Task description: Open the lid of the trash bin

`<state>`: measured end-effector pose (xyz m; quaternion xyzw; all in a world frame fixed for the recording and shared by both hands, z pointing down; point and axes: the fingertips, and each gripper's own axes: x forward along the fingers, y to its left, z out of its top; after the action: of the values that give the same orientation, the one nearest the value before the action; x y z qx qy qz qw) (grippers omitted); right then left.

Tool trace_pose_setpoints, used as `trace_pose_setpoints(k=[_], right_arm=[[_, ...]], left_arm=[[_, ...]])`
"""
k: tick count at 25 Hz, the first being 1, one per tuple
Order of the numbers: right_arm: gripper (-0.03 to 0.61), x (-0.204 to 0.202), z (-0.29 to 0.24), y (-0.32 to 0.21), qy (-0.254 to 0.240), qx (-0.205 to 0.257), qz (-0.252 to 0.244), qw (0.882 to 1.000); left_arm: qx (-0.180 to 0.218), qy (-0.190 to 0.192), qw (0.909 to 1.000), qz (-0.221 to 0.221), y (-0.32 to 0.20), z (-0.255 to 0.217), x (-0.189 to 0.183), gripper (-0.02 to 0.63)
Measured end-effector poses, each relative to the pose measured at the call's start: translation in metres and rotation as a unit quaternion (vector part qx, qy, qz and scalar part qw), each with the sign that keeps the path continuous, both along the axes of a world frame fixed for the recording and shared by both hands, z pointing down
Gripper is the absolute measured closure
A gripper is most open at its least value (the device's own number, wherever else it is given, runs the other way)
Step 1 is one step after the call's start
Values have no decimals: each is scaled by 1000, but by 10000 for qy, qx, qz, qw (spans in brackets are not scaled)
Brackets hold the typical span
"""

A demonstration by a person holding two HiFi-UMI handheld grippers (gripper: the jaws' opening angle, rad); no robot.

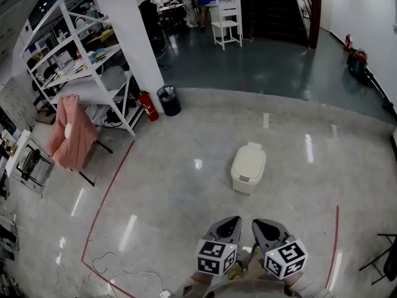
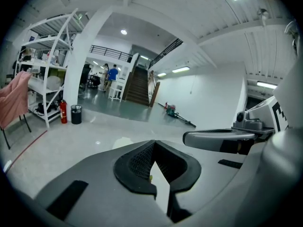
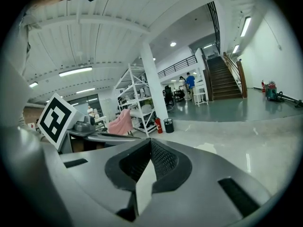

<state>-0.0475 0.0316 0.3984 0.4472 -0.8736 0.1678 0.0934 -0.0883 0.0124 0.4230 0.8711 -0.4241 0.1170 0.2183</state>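
A cream trash bin [image 1: 248, 167] stands on the grey floor ahead of me with its lid down. Both grippers hover near the bottom of the head view, short of the bin and not touching it. My left gripper [image 1: 232, 222] is shut with nothing in it, and my right gripper [image 1: 260, 225] beside it is shut and empty too. In the left gripper view the jaws [image 2: 152, 144] meet, and the bin's pale top [image 2: 124, 142] peeks over them. The right gripper view shows the closed jaws [image 3: 150, 144] and the bin [image 3: 208, 147] low at the right.
A black waste basket [image 1: 168, 100] and a red fire extinguisher [image 1: 147, 106] sit by a white pillar. White shelving [image 1: 80, 61] and a pink cloth on a chair [image 1: 71, 132] stand at the left. A red line [image 1: 108, 191] and a cable [image 1: 118, 270] mark the floor.
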Motion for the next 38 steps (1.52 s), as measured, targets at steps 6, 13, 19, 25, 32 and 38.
trace_pose_setpoints(k=[6, 13, 19, 25, 32, 38], right_arm=[[575, 8, 6, -30, 75, -64, 2, 10000], [575, 23, 20, -80, 197, -125, -156, 9996], [575, 47, 24, -127, 342, -194, -311, 9987], [575, 69, 33, -170, 403, -332, -441, 9977], [575, 88, 59, -220, 445, -509, -652, 9956], [575, 93, 92, -249, 488, -729, -630, 9942]], left_arm=[[-61, -56, 9999, -61, -29, 6, 5, 611], [-184, -118, 9996, -193, -76, 21, 21, 611], [-310, -206, 9988, -303, -120, 30, 43, 611], [-506, -345, 9977, -297, -159, 50, 69, 611], [-745, -479, 9953, -399, -204, 85, 91, 611], [-1012, -680, 9917, -409, -237, 138, 96, 611]])
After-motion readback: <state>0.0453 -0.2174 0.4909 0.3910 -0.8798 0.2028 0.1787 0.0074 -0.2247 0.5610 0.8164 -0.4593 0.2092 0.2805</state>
